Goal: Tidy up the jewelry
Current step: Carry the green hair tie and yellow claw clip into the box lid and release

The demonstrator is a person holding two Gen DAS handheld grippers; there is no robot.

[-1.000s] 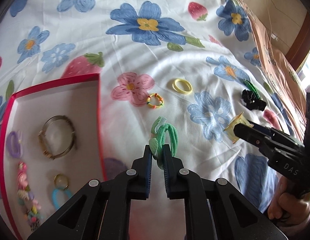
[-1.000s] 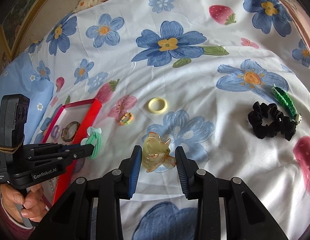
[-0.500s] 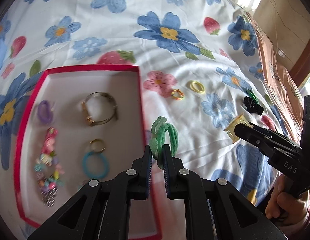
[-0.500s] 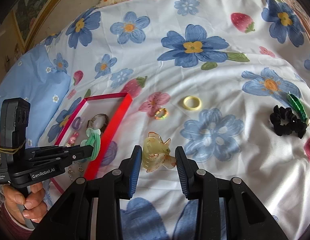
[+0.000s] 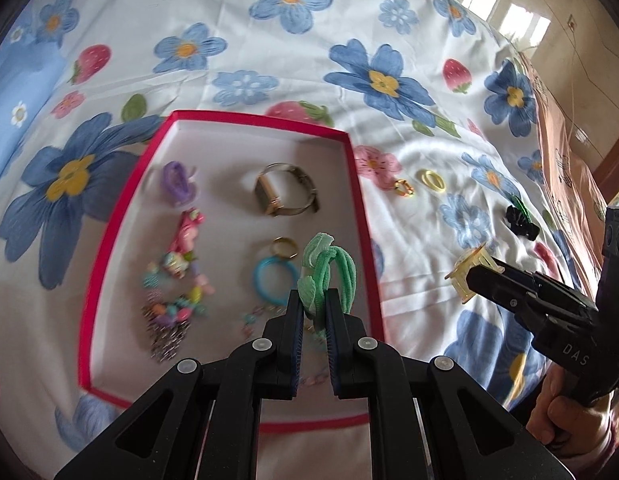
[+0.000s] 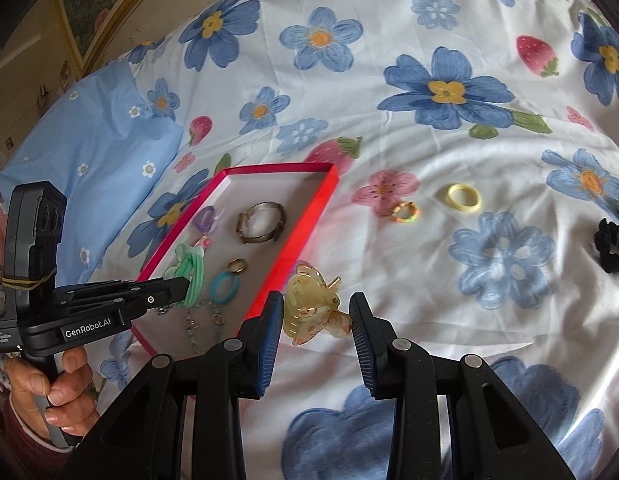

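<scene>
Over the red tray [image 5: 361,216] hangs the left gripper [image 5: 311,312] pinched on the green hair tie [image 5: 329,272] (nearer hand), right gripper [image 6: 313,320] clamping the amber claw clip [image 6: 313,304] just outside its rim

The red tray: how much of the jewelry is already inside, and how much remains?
Done: the tray holds a watch, a gold ring and a blue loop. In hand: left tongs grip a green tie; right tongs a clip. Left on the sheet: yellow ring, beaded ring, black scrunchie.
</scene>
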